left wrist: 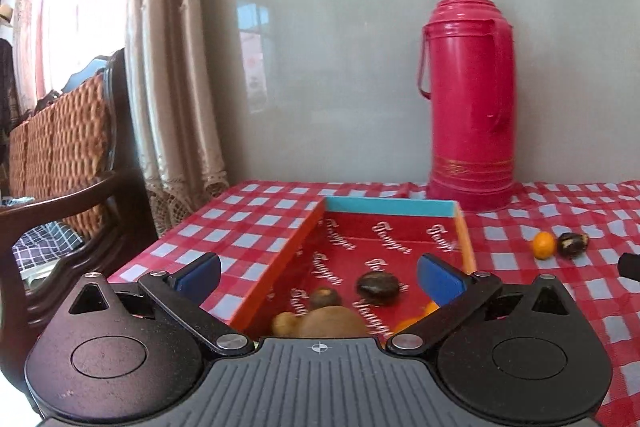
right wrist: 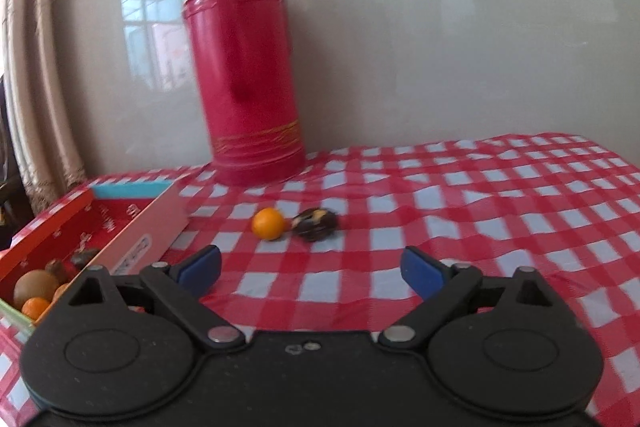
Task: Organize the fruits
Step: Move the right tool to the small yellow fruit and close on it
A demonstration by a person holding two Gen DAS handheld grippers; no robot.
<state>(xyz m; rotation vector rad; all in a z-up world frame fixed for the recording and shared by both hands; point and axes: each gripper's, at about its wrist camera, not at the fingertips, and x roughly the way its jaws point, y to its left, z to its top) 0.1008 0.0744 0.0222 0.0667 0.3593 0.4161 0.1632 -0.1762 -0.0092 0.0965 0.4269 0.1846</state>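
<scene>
A shallow red box [left wrist: 384,247], printed inside with white script and edged orange along its sides and blue at the far end, lies on the red-and-white checked tablecloth [right wrist: 480,211]. At its near end sit a brown kiwi [left wrist: 330,323], a small tan fruit [left wrist: 283,323] to its left, a brown one [left wrist: 325,298] just behind it, a dark, glossy round fruit [left wrist: 378,289] further in, and orange fruit [left wrist: 416,319] at the near right corner.

On the cloth to the right of the box, a small orange [right wrist: 269,223] and a dark mottled fruit [right wrist: 314,225] sit just beside each other, perhaps touching; the blur in the right wrist view leaves that unclear. A tall red thermos [left wrist: 470,91] stands upright at the far edge against the wall.

The left gripper [left wrist: 319,275] hovers over the near end of the box, blue-padded fingers spread wide, nothing between them. The right gripper [right wrist: 311,269] is over the cloth, near side of the two loose fruits, fingers likewise wide apart.

The left gripper's body cuts off the kiwi's lower half and most of the orange fruit. In the right wrist view the box's near wall hides part of its contents.
</scene>
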